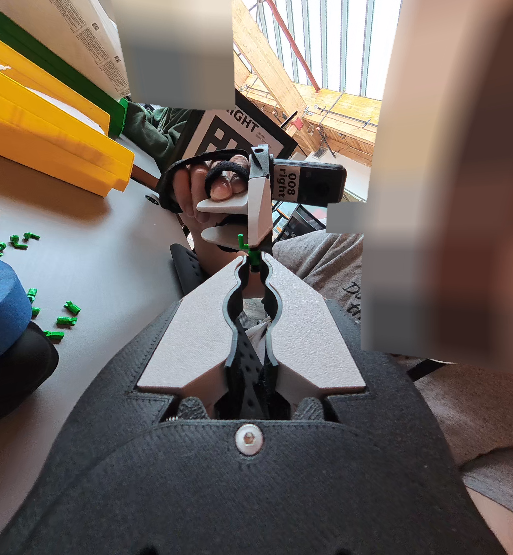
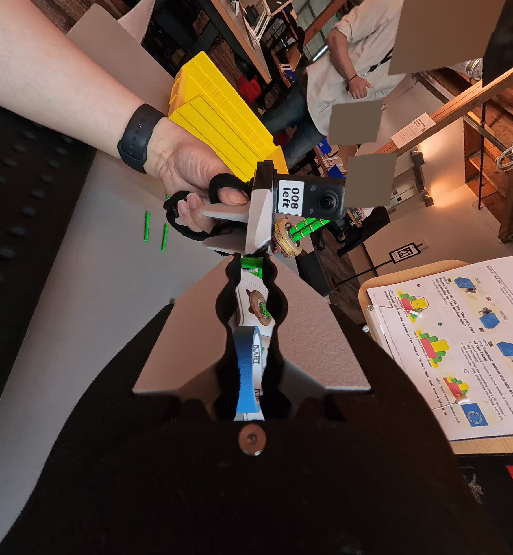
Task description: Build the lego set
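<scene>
My left gripper (image 1: 253,260) is shut on a lego assembly. The left wrist view shows only its green part (image 1: 253,257) at the fingertips. In the right wrist view the left gripper (image 2: 259,249) holds a tan and gold ring (image 2: 288,237) with green stems (image 2: 307,225). My right gripper (image 2: 250,262) is shut on a small green piece (image 2: 251,264) and its tips meet the left gripper's tips. It shows tip to tip in the left wrist view (image 1: 256,244), with a green prong (image 1: 242,242) sticking out. Both are held above the table edge.
Yellow bins (image 1: 39,135) (image 2: 219,129) stand on the grey table (image 1: 99,240). A blue tape roll (image 1: 0,309) (image 2: 247,369), loose green pieces (image 1: 66,319) and two green rods (image 2: 147,226) lie on it. A picture instruction sheet (image 2: 459,345) lies at right. A person (image 2: 348,60) stands behind. My left and right fingertips are right by each other.
</scene>
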### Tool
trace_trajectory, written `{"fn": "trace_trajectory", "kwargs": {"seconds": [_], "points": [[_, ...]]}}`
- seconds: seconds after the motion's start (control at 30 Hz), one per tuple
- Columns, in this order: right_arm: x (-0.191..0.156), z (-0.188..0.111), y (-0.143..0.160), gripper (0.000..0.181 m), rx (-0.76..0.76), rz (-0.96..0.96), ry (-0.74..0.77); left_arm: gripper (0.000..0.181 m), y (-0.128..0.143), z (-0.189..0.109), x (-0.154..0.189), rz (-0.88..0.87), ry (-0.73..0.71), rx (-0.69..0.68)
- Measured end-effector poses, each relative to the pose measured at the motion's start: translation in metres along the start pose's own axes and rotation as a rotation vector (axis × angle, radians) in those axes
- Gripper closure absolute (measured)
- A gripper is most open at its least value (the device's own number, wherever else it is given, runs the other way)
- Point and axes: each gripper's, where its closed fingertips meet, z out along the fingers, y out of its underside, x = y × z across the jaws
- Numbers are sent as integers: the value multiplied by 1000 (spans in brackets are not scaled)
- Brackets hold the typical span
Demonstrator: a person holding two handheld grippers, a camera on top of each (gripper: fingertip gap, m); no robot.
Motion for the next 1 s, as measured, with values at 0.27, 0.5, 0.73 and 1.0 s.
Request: {"fn": "trace_trajectory", "kwargs": {"seconds": [0.27,0.5,0.73,1.0], "points": [[12,0,-8,154,65,-4,85,178,-4,-3,6,54,11,15],[8,0,-4,161,26,-36,71,177,-4,-2,5,66,11,15],[4,2,-1,169,1,-73,65,177,-3,-2,3,55,10,15],[4,1,0,171,-22,-60,65,177,-2,-2,3,49,14,14]]}}
